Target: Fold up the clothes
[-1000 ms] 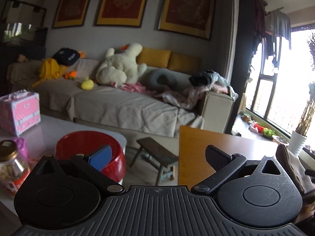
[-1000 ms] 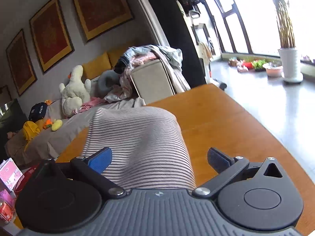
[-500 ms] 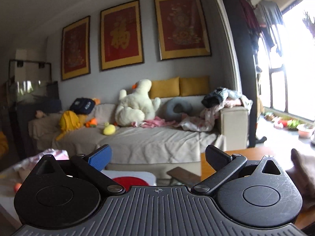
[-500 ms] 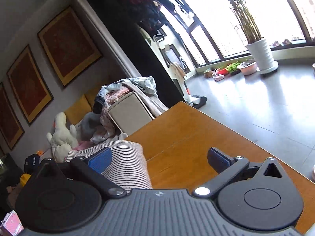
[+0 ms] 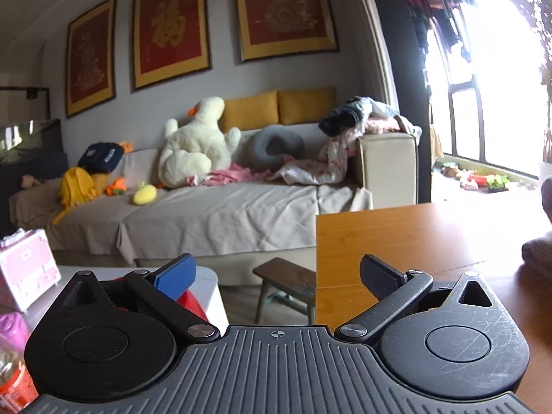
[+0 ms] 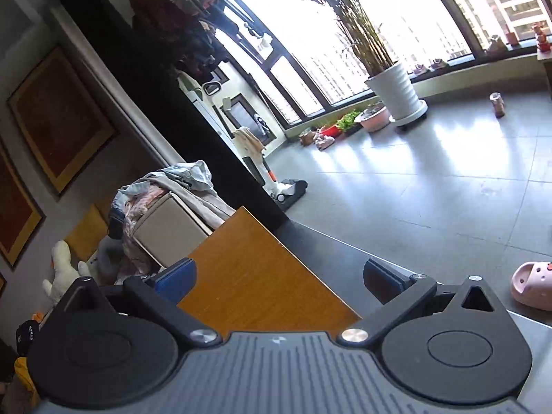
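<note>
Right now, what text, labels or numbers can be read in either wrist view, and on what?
"福": gold character on the middle framed red picture.
White lettering on the dark bag on the sofa: too blurred to read.
White print on the dark cap: too small to read.
Nothing else legible.

Beige sofa (image 5: 220,214) under red framed wall pictures (image 5: 172,31), bright windows (image 6: 396,17)

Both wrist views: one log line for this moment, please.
left tongs: open, empty | right tongs: open, empty | folded garment: on wooden table, right edge of left view
</note>
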Demonstrator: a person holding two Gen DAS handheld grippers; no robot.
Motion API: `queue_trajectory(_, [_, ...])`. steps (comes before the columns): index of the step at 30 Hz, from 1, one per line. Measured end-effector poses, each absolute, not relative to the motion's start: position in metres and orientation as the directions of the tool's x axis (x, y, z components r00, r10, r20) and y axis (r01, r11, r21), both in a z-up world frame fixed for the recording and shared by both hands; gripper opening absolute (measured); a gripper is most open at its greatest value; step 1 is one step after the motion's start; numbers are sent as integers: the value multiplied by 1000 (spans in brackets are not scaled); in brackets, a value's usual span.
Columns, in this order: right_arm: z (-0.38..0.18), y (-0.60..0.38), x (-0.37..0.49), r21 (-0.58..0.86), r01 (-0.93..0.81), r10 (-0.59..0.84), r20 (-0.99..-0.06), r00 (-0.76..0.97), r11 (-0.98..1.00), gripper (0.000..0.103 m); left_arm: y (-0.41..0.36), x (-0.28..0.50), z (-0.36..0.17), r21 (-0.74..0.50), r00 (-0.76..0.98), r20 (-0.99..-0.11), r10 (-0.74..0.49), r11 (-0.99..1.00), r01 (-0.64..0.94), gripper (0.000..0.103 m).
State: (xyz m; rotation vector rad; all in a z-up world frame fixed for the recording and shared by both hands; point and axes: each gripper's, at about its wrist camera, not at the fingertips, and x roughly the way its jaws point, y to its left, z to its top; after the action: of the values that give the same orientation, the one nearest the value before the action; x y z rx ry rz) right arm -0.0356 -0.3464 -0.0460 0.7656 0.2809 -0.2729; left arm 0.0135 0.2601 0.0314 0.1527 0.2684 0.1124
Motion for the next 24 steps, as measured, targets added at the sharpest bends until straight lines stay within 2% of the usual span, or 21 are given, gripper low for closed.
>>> queue_trajectory(4, [-50,-346,-26,615,386,-141,-409,902,687,103,254,42,14,102,939,-344,19,995,17,103])
queue_trajectory(8, [-49,-343,-20,589,396,-129,-443,887,704,103,244,51,7,111,916,-402,-13,992,62,103])
queue_trajectory(11, [-49,-342,-18,587,410,-135,-455,880,698,103,246,56,1,54,880,-467,-81,991,120,103])
queue_trajectory(18, [-43,-337,-19,524,378,-120,-460,880,764,103,246,37,-3,18,859,-510,-44,998,62,103])
queue_trajectory(24, [-42,-343,-24,531,363,-100,-460,883,765,102,225,-12,-4,131,863,-505,-36,984,118,103])
